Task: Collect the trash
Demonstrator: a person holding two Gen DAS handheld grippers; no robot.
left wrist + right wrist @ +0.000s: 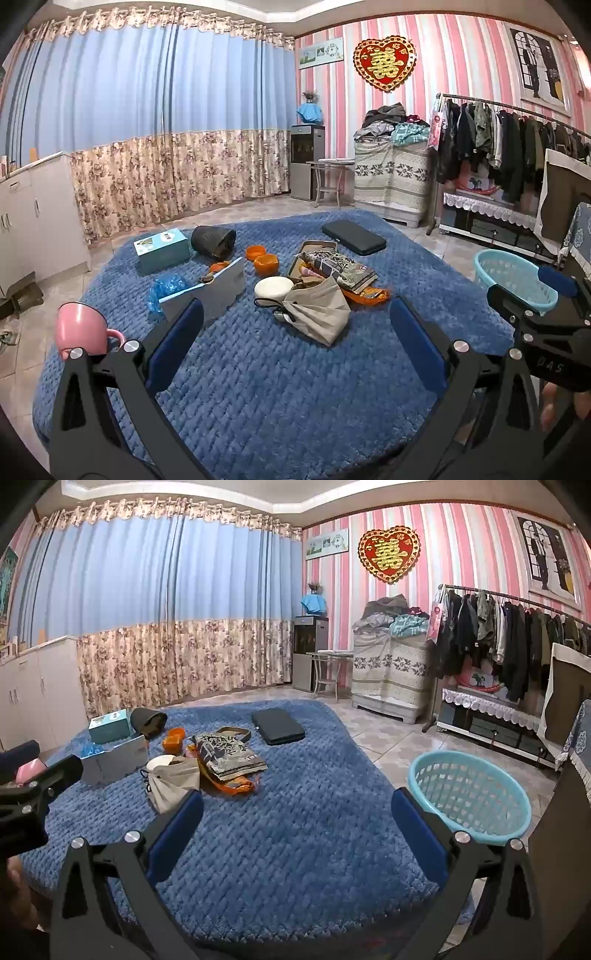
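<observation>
A pile of clutter lies on the blue rug (266,387): a beige drawstring bag (317,314), a white round lid (273,288), orange wrappers (369,295), orange cups (264,260), a crumpled blue plastic bag (166,290), a patterned bag (340,267). My left gripper (295,325) is open and empty, hovering above the rug just short of the beige bag. My right gripper (297,812) is open and empty over bare rug, right of the pile (207,764). A light blue basket (469,797) stands on the tiles to the right.
A teal box (162,249), a tipped black bin (212,240), a grey carton (218,286), a black case (352,236) and a pink mug (81,328) sit on or beside the rug. A clothes rack (517,638) and cabinets (40,690) line the walls.
</observation>
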